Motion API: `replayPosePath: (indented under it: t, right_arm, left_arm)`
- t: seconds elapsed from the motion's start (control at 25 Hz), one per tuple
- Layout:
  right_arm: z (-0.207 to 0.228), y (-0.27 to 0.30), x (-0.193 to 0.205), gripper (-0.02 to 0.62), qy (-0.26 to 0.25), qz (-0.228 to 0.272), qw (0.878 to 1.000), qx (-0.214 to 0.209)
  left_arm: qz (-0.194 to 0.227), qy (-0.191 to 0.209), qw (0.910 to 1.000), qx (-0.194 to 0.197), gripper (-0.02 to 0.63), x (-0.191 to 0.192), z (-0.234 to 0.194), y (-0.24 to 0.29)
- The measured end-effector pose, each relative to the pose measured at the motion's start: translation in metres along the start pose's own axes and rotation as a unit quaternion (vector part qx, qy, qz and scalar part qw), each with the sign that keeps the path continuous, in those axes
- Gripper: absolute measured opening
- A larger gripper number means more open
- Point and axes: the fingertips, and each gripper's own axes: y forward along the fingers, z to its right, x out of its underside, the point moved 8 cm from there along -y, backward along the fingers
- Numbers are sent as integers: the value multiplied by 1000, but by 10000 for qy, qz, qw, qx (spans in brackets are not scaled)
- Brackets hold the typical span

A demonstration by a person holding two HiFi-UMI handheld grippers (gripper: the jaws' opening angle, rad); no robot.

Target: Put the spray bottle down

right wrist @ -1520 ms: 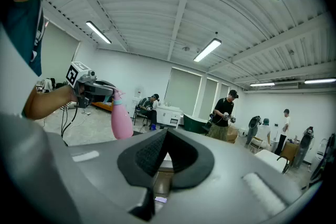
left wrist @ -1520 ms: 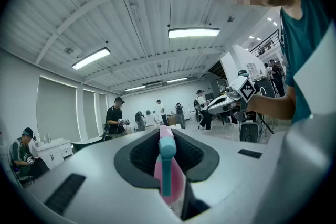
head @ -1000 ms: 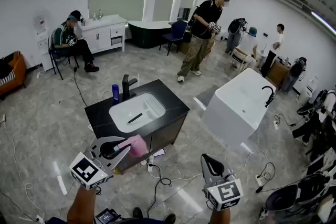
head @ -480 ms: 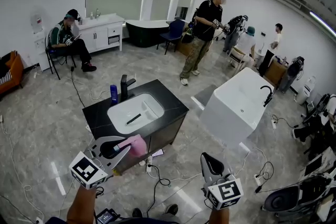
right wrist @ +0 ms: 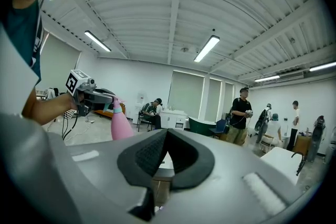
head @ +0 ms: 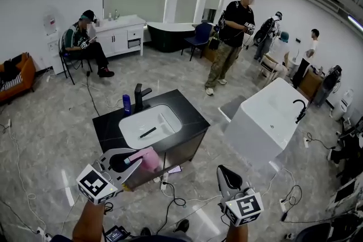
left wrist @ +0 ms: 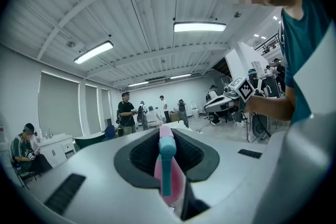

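A pink spray bottle [head: 146,158] with a teal head is held level, low in the head view. My left gripper [head: 126,162] is shut on it. In the left gripper view the spray bottle [left wrist: 169,181] fills the gap between the dark pads of the left gripper [left wrist: 167,136]. The bottle hangs in front of the near edge of a black sink counter [head: 110,124]. My right gripper [head: 227,177] is lower right, apart from the bottle, shut with nothing in it. The right gripper view shows the right gripper [right wrist: 167,136] and, at left, the bottle [right wrist: 121,126].
The counter holds a white basin [head: 148,123], a black tap [head: 140,96] and a blue bottle [head: 126,103]. A white block with a black tap [head: 266,116] stands to the right. Cables [head: 170,196] lie on the floor. A seated person [head: 85,43] and a standing person [head: 232,37] are farther back.
The view has swung, so the sink counter and white block sit a little further right. Both grippers keep their places in the picture, the left still shut on the bottle.
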Motion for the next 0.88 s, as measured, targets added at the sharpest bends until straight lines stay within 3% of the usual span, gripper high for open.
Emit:
replayPosePath:
  t: [0.56,0.88]
  right_arm:
    - [123,41,15,10,-43,90,9975,-697]
    - [167,48,29,11,-4,137,9945,-1037]
  left_arm:
    - [-180,-152,9977,-636,64,-8,16,95]
    - [-298,-143,9950,-942,64,-14,36,127]
